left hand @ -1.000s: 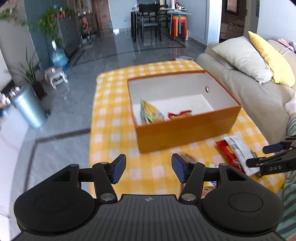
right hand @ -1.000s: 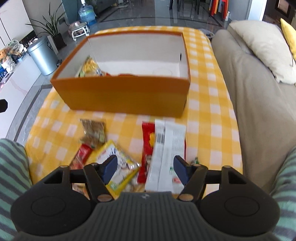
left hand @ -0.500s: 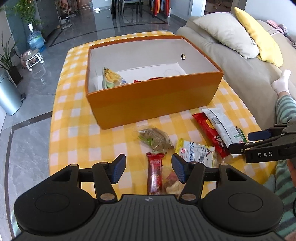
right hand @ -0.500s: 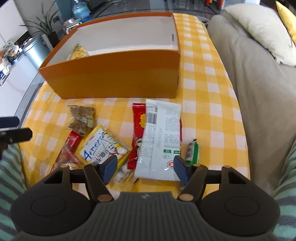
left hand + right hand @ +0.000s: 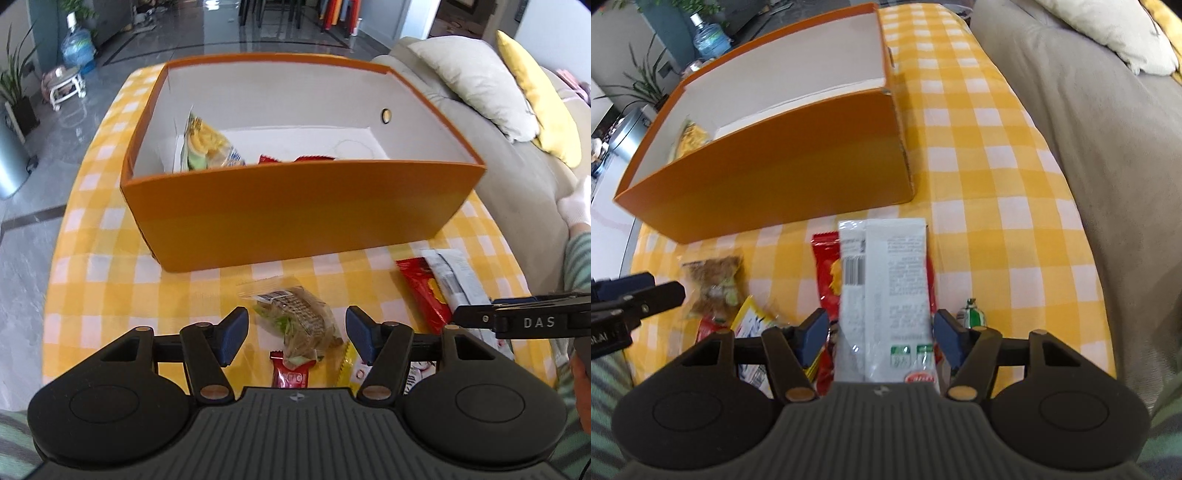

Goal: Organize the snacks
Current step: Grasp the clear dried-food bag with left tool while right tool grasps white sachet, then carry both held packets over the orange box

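On our table (image 5: 110, 280) the orange box (image 5: 295, 210) holds only two or three snacks. Left to pack: white packet (image 5: 886, 288), between our closing right tongs (image 5: 879, 338), untouched; brown cracker pack (image 5: 299, 317) beneath our opening left tongs (image 5: 293, 338).

Sofa (image 5: 517, 177) right, cream cushion (image 5: 476, 81), yellow cushion (image 5: 535, 107); water bottle (image 5: 77, 48), plant (image 5: 14, 85), bin (image 5: 9, 162) upper left
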Demonstrator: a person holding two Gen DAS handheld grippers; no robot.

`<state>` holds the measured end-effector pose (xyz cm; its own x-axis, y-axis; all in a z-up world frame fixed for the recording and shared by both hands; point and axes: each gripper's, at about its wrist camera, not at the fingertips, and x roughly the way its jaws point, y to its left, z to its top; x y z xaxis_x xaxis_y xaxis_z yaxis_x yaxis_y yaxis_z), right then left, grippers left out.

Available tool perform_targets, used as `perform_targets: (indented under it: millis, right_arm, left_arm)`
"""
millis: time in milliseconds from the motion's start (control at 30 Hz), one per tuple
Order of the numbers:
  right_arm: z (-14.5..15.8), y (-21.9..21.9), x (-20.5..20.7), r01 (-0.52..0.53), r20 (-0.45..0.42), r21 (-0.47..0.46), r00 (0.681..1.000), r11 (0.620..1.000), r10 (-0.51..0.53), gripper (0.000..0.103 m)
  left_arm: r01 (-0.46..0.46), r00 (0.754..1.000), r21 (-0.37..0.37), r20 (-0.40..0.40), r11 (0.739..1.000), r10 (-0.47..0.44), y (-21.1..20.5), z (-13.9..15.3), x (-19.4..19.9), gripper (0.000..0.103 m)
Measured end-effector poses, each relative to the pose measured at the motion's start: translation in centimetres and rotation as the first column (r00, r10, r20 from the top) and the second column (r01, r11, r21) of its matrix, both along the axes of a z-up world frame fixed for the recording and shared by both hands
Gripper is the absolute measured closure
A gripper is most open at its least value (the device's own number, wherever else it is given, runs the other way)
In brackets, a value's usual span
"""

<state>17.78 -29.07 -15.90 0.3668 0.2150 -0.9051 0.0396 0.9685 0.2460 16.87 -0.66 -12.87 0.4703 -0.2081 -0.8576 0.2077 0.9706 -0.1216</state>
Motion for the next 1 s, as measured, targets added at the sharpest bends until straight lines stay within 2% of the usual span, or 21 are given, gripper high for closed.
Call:
perform_targets:
  millis: [100,533,667,800,833,1000]
  right_arm:
    - [-0.7,-0.1,0.6,0.012,-0.015,0.006,1.000,1.000,-0.012,0.041]
    - [-1.8,0.1,1.3,-0.005,0.001,0.015,1.000,1.000,0.005,0.042]
    - [-1.6,0.4,1.1,-0.016,0.013,-0.009,1.000,1.000,0.017,0.044]
    - [-1.3,0.8,0.8,-0.037,0.031,-0.047,0.999,0.998,0.038,0.052]
    - [-1.2,0.8,0.8,-0.041,0.036,-0.053,0.998,0.998,0.043,0.053]
    - [-0.9,0.7,0.4,-0.040,0.044,-0.061,0.998,0.997,0.043,0.056]
  left_arm:
    - [-0.030,0.999,-0.021,-0.023,0.999,0.029,0.3,-0.9,0.6,0.032]
    - [-0.058,0.995,-0.052,-0.086,0.997,0.054,0.5,-2.6,1.5,0.033]
    - [-0.062,0.994,-0.094,-0.091,0.994,0.053,0.7,-2.9,1.5,0.048]
    - [-0.062,0.995,-0.106,-0.084,0.992,0.053,0.5,-2.9,1.3,0.057]
    - [-0.057,0.996,-0.106,-0.081,0.993,0.049,0.4,-2.9,1.3,0.065]
    - [-0.053,0.997,-0.099,-0.068,0.994,0.046,0.1,-2.7,1.1,0.069]
